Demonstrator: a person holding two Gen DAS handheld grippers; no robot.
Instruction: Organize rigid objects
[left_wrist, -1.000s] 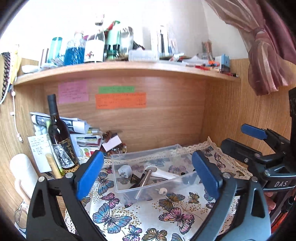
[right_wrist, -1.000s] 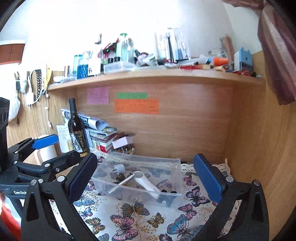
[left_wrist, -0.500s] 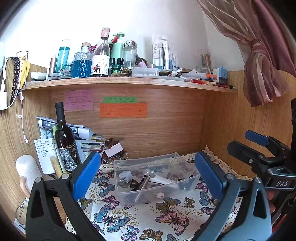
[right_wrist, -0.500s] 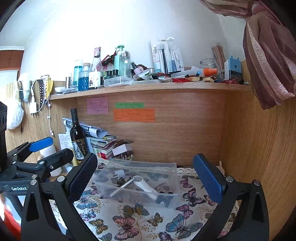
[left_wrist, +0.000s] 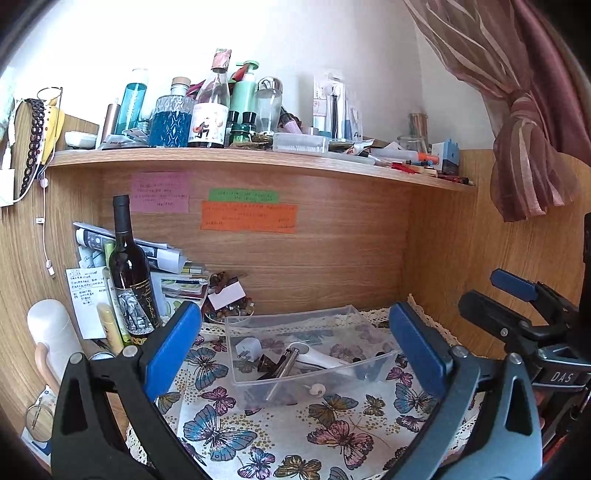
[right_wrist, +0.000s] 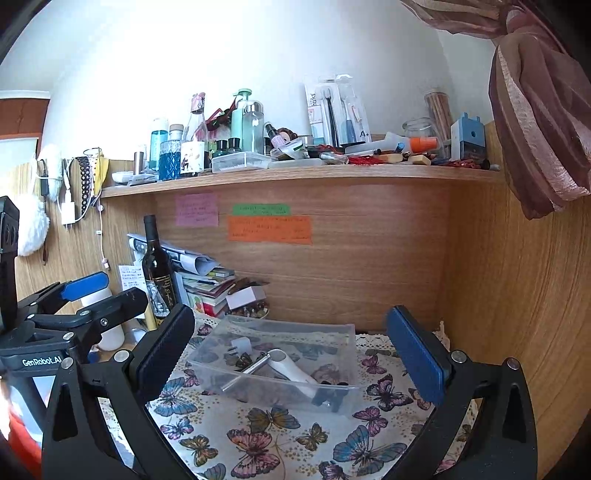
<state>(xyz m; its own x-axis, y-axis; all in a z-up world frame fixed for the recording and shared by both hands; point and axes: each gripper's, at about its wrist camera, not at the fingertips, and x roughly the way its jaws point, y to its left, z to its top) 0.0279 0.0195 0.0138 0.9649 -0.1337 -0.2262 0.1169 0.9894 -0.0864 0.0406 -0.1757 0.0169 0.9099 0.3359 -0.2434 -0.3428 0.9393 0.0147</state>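
1. Lower left of left wrist view: white flask (left_wrist: 51, 332) against wood side wall; dark wine bottle (left_wrist: 131, 273) upright just right of it, paper stack behind.
2. Left gripper (left_wrist: 295, 354) spans the bottom of frame, blue pads wide apart, nothing between them.
3. Centre, both views: clear plastic bin (left_wrist: 258, 325) sits on butterfly tablecloth (left_wrist: 332, 435), near the back wood panel.
4. Inside bin: white plug (left_wrist: 248, 347) at left end, metal rod (left_wrist: 284, 365) lying tilted mid-bin, white handle piece (left_wrist: 321, 360) to its right, small dark bits around; exact contact unclear.
5. Right gripper (right_wrist: 291, 358) low in right wrist view, jaws spread wide, empty, bin framed between them.
6. Top: cluttered shelf (right_wrist: 332, 173) with bottles, jars; sticky notes below.
7. Upper right: tied pink curtain (right_wrist: 535, 110).
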